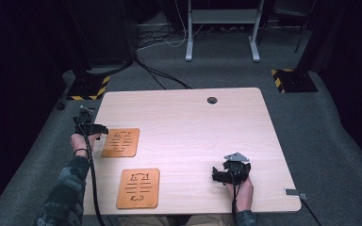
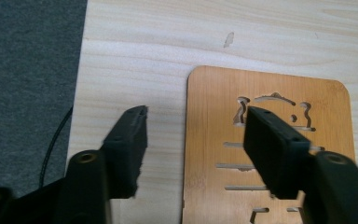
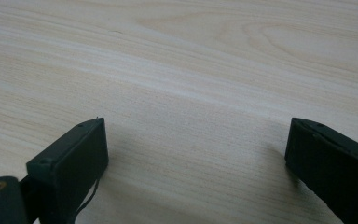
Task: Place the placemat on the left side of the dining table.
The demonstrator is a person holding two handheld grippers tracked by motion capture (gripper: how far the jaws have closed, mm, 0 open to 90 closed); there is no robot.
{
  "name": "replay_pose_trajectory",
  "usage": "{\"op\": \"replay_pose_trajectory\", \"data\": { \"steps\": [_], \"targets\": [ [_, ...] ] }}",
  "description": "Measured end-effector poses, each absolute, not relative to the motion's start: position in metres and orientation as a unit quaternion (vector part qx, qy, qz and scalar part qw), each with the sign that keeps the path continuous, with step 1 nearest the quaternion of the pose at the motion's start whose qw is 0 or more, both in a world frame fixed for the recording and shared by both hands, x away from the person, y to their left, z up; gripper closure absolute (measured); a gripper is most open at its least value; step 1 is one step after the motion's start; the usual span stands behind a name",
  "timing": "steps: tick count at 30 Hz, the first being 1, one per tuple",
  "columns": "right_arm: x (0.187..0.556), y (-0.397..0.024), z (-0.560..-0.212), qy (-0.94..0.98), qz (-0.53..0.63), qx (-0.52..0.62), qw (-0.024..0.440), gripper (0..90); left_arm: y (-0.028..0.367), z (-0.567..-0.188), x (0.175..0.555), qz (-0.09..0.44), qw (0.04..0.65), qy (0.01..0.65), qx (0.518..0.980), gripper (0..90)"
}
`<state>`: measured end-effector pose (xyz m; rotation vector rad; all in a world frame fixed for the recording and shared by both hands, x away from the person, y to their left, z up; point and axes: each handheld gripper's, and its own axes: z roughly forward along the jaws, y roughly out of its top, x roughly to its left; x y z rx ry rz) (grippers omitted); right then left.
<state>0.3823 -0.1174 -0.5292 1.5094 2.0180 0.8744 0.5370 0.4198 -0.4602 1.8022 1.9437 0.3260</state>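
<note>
Orange-brown bamboo boards with cut-out slots lay flat on the pale wooden desk (image 1: 193, 117): the farther board (image 2: 279, 154) sat directly under the left gripper (image 2: 193, 135), its left edge running between the jaws, while the nearer board (image 1: 138, 188) lay well apart, toward the person's side. The left jaws stood partly open with nothing pressed between the pads, one over bare desk, the other over the board. The right gripper (image 3: 196, 149) rested over bare desk, jaws wide and empty. Judging by this, the farther board had been set down or was about to be gripped; the next move likely called for closing on its edge or shifting to the nearer board.
</note>
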Motion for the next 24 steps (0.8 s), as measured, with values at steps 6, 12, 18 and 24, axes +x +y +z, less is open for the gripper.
{"op": "replay_pose_trajectory", "data": {
  "steps": [6,12,18,24],
  "targets": [
    [0.382,-0.118,-0.529,0.735,0.32,0.55,0.233,4.9,0.412,-0.457,0.529,0.134,0.228,0.685,0.679,22.2],
    [0.382,-0.119,-0.529,0.734,0.322,0.55,0.233,5.0,0.411,-0.452,0.517,0.13,0.257,0.676,0.679,15.2],
    [0.382,-0.118,-0.529,0.734,0.319,0.552,0.234,5.1,0.404,-0.444,0.5,0.156,0.271,0.653,0.689,14.6],
    [0.382,-0.118,-0.529,0.736,0.32,0.548,0.235,5.3,0.399,-0.445,0.476,0.177,0.282,0.628,0.703,13.9]
  ]
}}
